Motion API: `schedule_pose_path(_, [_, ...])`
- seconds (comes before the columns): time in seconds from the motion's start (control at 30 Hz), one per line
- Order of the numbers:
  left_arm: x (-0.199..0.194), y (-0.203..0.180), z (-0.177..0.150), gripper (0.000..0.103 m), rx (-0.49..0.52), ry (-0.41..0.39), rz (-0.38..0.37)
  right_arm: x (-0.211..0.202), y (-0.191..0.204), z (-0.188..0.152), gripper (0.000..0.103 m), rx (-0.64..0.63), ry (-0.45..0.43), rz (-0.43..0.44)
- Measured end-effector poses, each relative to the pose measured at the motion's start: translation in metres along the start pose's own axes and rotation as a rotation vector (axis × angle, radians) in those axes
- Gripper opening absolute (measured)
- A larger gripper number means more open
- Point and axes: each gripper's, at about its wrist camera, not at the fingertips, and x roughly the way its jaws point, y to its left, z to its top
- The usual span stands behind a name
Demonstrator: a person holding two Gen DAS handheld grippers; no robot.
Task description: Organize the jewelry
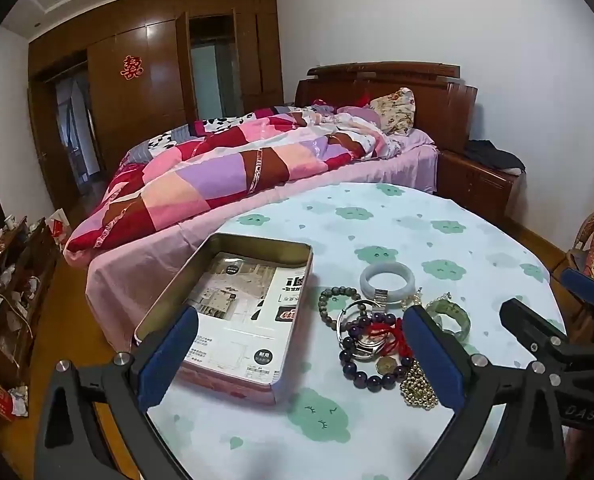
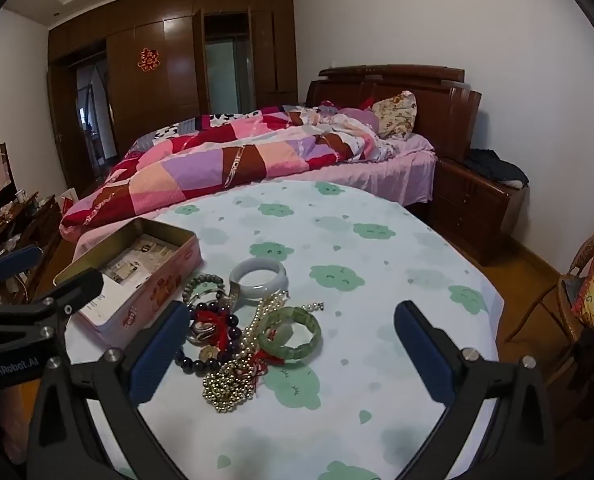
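Note:
A pile of jewelry lies on the round table (image 1: 377,224): a pale jade bangle (image 1: 387,276), a green bead bracelet (image 1: 329,300), a dark purple bead bracelet (image 1: 361,372), a watch (image 1: 367,346), a gold bead chain (image 1: 417,392) and a green jade bracelet (image 1: 451,314). An open tin box (image 1: 233,304) with paper inside stands left of the pile. My left gripper (image 1: 301,356) is open above the box and pile. My right gripper (image 2: 291,344) is open around the pile; the pale bangle (image 2: 259,278), green bracelet (image 2: 293,336) and box (image 2: 137,276) show there.
A bed (image 1: 257,168) with a patchwork quilt stands behind the table. A wooden nightstand (image 1: 477,184) is at the right, a chair (image 2: 577,304) at the far right. A cluttered low cabinet (image 1: 5,280) lines the left wall.

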Motion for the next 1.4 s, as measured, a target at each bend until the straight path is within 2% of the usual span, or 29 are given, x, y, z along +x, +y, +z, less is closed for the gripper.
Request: schedule_pose_path(1.4, [0.0049,0.0084,0.0013,0.102,-0.018,0.004,0.015,0.0026,-0.004,-0.0026,0.103,0.024,0.007,0.016])
